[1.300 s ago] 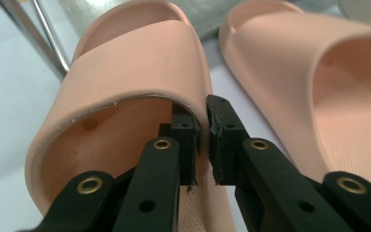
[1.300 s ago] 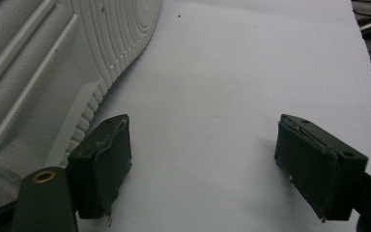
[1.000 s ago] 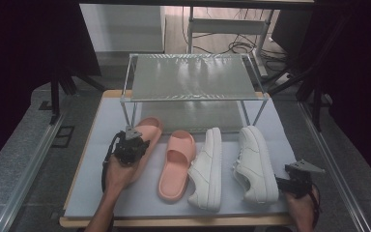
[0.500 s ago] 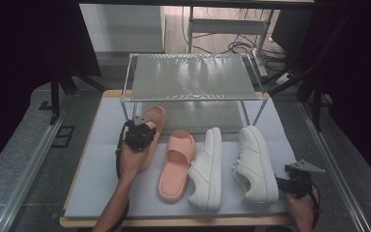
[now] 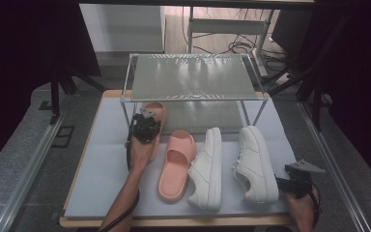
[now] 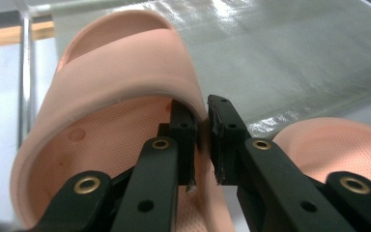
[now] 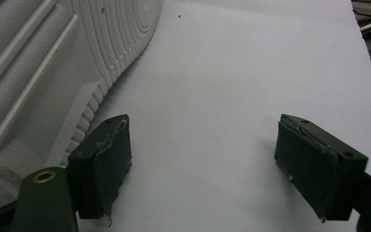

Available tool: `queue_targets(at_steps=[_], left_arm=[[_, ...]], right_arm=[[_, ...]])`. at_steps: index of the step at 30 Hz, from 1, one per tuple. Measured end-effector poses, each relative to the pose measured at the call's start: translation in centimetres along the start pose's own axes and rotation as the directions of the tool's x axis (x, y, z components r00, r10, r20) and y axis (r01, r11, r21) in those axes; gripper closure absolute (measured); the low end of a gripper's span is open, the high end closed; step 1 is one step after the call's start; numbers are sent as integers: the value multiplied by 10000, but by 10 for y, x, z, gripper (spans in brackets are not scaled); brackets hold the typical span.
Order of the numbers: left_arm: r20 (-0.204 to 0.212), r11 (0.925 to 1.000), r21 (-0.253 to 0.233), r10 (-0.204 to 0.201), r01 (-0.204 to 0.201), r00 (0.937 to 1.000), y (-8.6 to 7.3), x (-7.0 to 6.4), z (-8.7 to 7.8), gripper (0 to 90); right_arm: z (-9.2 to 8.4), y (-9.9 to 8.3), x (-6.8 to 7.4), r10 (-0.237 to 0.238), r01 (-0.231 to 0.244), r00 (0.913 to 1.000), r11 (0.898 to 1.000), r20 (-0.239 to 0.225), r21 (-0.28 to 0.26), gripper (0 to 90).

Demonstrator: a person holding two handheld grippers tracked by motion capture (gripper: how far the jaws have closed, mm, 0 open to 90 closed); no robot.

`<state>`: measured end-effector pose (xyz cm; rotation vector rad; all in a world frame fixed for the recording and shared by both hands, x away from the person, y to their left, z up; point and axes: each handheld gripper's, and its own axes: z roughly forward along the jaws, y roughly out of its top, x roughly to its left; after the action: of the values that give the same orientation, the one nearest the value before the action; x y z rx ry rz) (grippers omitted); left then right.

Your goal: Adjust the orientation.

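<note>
My left gripper [image 6: 201,129] is shut on the side rim of a pink slipper's [image 6: 116,72] strap. In the high view this gripper [image 5: 146,123] holds the slipper [image 5: 155,110] with its toe at the front left of the rack's lower shelf [image 5: 198,116]. The other pink slipper [image 5: 176,164] lies flat on the mat, also seen at the right of the left gripper view [image 6: 328,145]. Two white sneakers [image 5: 207,169] [image 5: 256,162] lie to its right. My right gripper [image 7: 203,159] is open over bare mat, beside a sneaker's sole [image 7: 43,72]. It rests at the front right corner [image 5: 297,176].
A two-tier metal rack [image 5: 191,77] with frosted shelves stands at the back of the grey mat [image 5: 101,164]. Its thin legs [image 5: 124,113] flank the held slipper. Dark stands and cables lie beyond the table.
My left gripper has carried the pink slipper forward, away from the person, up to the rack's lower shelf. The right gripper has stayed put.
</note>
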<state>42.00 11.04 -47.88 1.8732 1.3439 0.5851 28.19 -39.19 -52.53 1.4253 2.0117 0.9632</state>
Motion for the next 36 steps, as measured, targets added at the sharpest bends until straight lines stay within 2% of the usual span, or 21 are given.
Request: queue_targets(at_steps=[2, 5, 8, 11, 12, 15, 19, 23, 26, 27, 28, 29, 32, 36], left_arm=[[140, 10000, 71, -66, 65, 9999, 1, 0, 2, 789], [129, 9999, 100, 33, -34, 9999, 3, 1, 0, 713], [277, 10000, 58, 38, -40, 9996, 5, 2, -9, 677], [584, 10000, -37, 58, -56, 9983, 1, 7, -24, 616], [584, 10000, -37, 58, -56, 9983, 1, 7, -24, 598], [802, 9999, -21, 153, -152, 9967, -10, 13, -38, 553], [640, 9995, -100, 317, -312, 9974, -24, 16, -52, 505], [723, 9987, -99, 501, -496, 9961, -33, 17, -63, 553], [810, 9978, -178, 656, -644, 9945, -44, 18, -80, 601], [810, 9978, -178, 656, -644, 9945, -44, 18, -80, 622], [887, 9979, -249, 615, -595, 9942, -50, 19, -89, 642], [887, 9979, -249, 615, -595, 9942, -50, 19, -89, 664], [1060, 9989, -212, 444, -424, 9934, -63, 21, -105, 737], [1207, 9993, -121, 366, -354, 9920, -75, 21, -113, 814]], right_arm=[[0, 0, 0, -4, 4, 10000, 10000, -2, -4, 207], [0, 0, 0, -5, 5, 10000, 10000, -5, -11, 207], [0, 0, 0, -5, 5, 10000, 10000, -5, -11, 207], [0, 0, 0, -9, 9, 10000, 10000, -4, -7, 207], [0, 0, 0, -8, 8, 10000, 10000, -2, -7, 207], [0, 0, 0, -13, 13, 10000, 10000, 2, -6, 207], [0, 0, 0, -17, 17, 10000, 10000, 9, -4, 207], [0, 0, 0, -19, 19, 10000, 10000, 10, -3, 207], [0, 0, 0, -27, 27, 10000, 10000, 10, -6, 207], [0, 0, 0, -27, 27, 10000, 10000, 10, -6, 207], [0, 0, 0, -28, 28, 10000, 10000, 9, -4, 207], [0, 0, 0, -28, 28, 10000, 10000, 9, -4, 207], [0, 0, 0, -16, 16, 10000, 10000, 9, -13, 207], [0, 0, 0, -14, 14, 10000, 10000, 15, -22, 207]])
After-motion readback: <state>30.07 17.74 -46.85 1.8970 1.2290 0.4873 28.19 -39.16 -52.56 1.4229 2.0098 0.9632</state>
